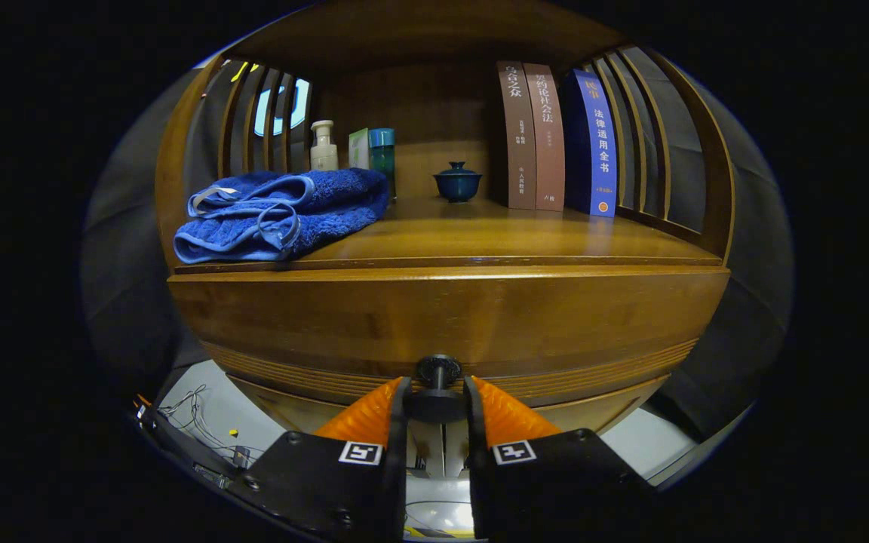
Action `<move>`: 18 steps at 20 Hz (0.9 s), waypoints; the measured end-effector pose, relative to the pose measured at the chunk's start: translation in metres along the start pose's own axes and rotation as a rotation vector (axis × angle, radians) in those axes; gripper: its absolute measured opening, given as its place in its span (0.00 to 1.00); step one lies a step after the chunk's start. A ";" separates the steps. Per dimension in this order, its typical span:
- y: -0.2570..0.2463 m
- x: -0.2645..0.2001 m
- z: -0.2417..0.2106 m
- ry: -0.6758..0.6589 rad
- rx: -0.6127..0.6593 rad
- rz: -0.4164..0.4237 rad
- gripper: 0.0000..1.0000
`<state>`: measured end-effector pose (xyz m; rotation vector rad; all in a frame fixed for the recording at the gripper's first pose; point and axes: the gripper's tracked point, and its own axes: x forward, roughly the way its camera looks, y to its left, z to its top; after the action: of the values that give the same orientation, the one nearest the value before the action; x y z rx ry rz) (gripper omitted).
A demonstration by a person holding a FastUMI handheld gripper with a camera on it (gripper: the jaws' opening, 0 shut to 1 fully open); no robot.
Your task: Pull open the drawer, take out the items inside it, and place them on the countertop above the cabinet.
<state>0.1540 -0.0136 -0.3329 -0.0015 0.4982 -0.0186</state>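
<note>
We held the gripper [437,396] with both fingers clamped on the dark drawer knob [437,371], because the drawer [442,320] was shut and its contents hidden. Just beyond, on the countertop [525,241], a folded blue towel [284,215] lay left. Farther back stood a pump bottle [323,147], a lidded teacup [457,183] and books [555,139] at right.

The gripper view looks forward, level and close, at the cabinet's drawer front [449,317], its knob [438,372] between the gripper [437,403] fingers, the surface [495,237] above.
</note>
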 end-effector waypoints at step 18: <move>0.002 -0.090 -0.043 0.109 -0.010 -0.001 0.29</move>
<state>0.0539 -0.0101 -0.3276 -0.0108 0.6075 -0.0171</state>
